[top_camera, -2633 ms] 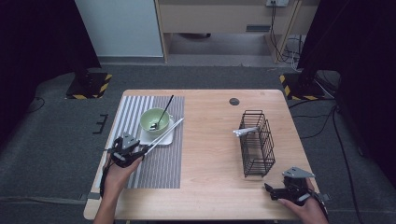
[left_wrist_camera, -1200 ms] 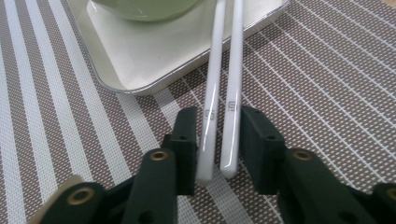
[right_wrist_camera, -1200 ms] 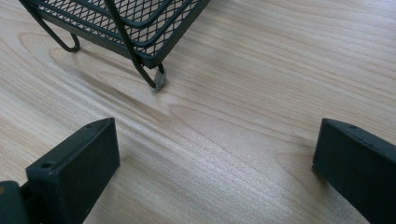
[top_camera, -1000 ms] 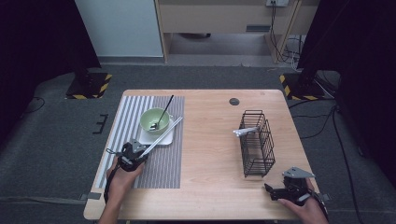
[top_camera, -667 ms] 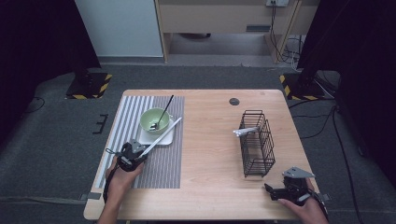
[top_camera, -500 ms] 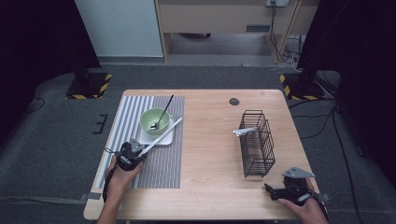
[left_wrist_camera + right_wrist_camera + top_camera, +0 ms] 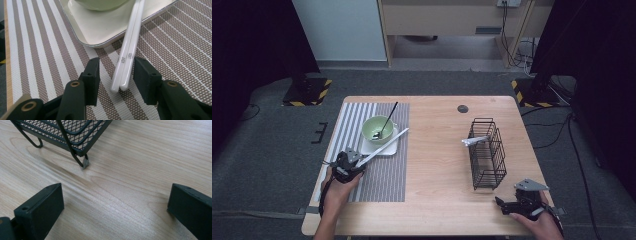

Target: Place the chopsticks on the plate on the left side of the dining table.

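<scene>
Pair of white chopsticks (image 7: 126, 58), lying side by side, near ends on the striped placemat (image 7: 47, 57) and far part resting across the rim of the square white tray (image 7: 100, 30). In the high view they run diagonally from just beside the left gripper (image 7: 347, 165) up toward the right of the pale green bowl (image 7: 377, 129), which sits on the tray and holds a dark-handled spoon (image 7: 386, 121).

Handling, as a judgement: the sticks look light, stiff and glossy, so probably slippery; two smooth rods pressed together may roll or scissor apart under the pads. The sensible hold is near the blunt near ends, just above the small printed marks, with both sticks squared between the pads.

Appearance: slim, white, shiny, rounded at the near tips, each bearing a small grey mark.

Left gripper: jaws apart, straddling the near ends of the chopsticks, not touching them.

Right gripper (image 7: 514, 205): jaws wide apart over bare wooden table (image 7: 130, 182), near the foot of the black wire basket (image 7: 486, 152); a pale utensil handle (image 7: 475, 141) pokes from the basket's left side.
</scene>
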Tool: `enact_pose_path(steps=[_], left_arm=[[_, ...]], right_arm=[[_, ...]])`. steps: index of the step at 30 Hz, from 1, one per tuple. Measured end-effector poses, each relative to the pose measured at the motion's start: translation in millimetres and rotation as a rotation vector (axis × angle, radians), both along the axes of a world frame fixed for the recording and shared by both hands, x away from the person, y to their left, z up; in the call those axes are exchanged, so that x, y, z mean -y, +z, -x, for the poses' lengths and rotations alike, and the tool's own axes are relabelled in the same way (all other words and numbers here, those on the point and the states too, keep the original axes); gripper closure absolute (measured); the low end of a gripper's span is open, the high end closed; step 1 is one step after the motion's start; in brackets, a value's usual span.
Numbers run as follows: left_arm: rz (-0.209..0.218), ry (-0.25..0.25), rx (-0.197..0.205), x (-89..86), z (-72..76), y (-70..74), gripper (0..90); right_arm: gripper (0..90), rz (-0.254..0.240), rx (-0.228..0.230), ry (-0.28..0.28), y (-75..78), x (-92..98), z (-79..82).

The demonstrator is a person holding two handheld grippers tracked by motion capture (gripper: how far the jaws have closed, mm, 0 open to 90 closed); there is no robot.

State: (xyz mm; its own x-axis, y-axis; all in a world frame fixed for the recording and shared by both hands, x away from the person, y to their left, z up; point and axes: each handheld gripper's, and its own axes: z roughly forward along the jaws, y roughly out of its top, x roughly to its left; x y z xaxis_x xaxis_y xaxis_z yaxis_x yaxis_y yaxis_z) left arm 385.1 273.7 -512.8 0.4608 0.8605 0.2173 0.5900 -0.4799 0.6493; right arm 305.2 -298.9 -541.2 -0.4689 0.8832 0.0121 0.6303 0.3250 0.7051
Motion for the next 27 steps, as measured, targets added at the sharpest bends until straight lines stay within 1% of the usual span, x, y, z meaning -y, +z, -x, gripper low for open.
enact_pose_path(steps=[7, 17, 19, 22, 27], left_arm=[[0.002, 0.027, 0.009, -3.4, -1.4, -0.4, 55.4], [0.0, 0.045, 0.015, -6.8, -3.6, -1.6, 55.5], [0.007, 0.05, 0.017, -7.9, -4.1, -1.8, 55.3], [0.005, 0.053, 0.018, -8.1, -4.6, -2.3, 54.2], [0.005, 0.062, 0.036, -9.5, -3.8, -1.1, 50.7]], right_arm=[[0.5, 0.0, 0.0, 0.0, 0.0, 0.0, 0.0], [0.5, 0.0, 0.001, 0.0, 0.0, 0.0, 0.0], [0.5, 0.0, 0.0, 0.0, 0.0, 0.0, 0.0], [0.5, 0.0, 0.0, 0.0, 0.0, 0.0, 0.0], [0.5, 0.0, 0.001, 0.0, 0.0, 0.0, 0.0]])
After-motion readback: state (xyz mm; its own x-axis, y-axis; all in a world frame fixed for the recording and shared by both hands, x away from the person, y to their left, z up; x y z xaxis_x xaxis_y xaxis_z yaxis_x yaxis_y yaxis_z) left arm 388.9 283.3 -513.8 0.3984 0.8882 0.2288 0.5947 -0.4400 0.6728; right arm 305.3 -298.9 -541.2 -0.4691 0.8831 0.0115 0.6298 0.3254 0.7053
